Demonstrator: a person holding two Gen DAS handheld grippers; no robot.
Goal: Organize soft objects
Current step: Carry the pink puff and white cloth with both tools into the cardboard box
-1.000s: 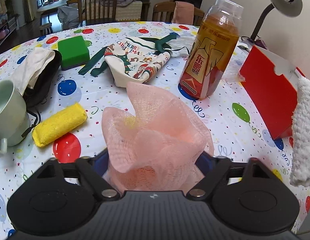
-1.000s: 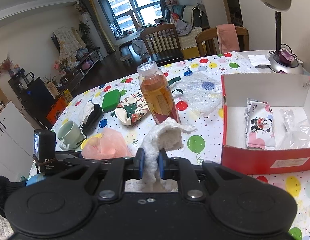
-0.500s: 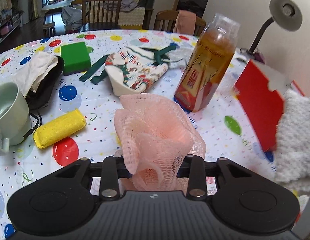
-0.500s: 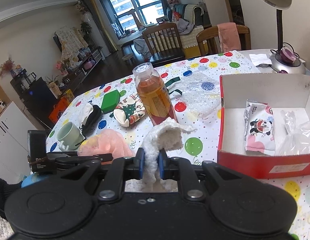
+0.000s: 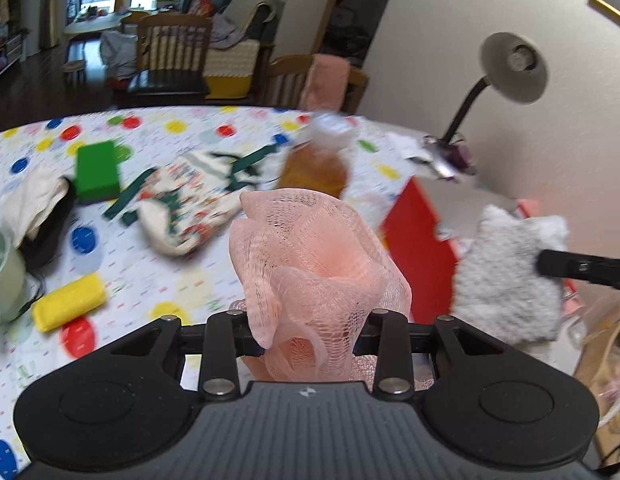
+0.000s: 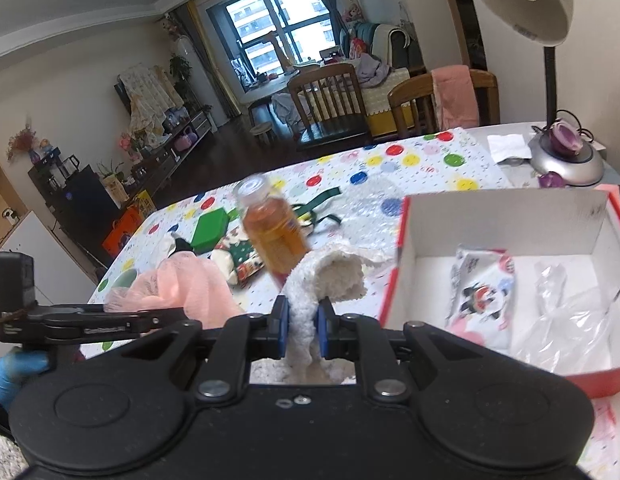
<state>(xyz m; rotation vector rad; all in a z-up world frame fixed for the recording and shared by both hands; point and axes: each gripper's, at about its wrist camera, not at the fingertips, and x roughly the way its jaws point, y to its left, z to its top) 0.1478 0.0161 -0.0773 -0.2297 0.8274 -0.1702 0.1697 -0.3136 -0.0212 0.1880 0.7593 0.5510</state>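
Observation:
My left gripper (image 5: 305,344) is shut on a pink mesh bath pouf (image 5: 310,264) and holds it above the balloon-print tablecloth (image 5: 157,272). In the right wrist view the same pouf (image 6: 189,284) hangs at the left, in front of the left gripper (image 6: 177,316). Between the blue pads of my right gripper (image 6: 303,328), which is shut, stands a white fluffy cloth (image 6: 330,272). The cloth (image 5: 506,276) also shows at the right of the left wrist view. A red box (image 6: 394,280) with a white inside sits just right of the right gripper.
The box holds a panda-print packet (image 6: 482,296) and a clear plastic bag (image 6: 570,320). On the table are an orange drink bottle (image 5: 314,168), a Christmas pouch (image 5: 185,204), a green sponge (image 5: 97,170), a yellow sponge (image 5: 69,306), a mug (image 5: 1,276) and a desk lamp (image 6: 566,156).
The left jaws closed on the pink pouf and lifted it off the table. The right gripper carried the white cloth nearer the red box.

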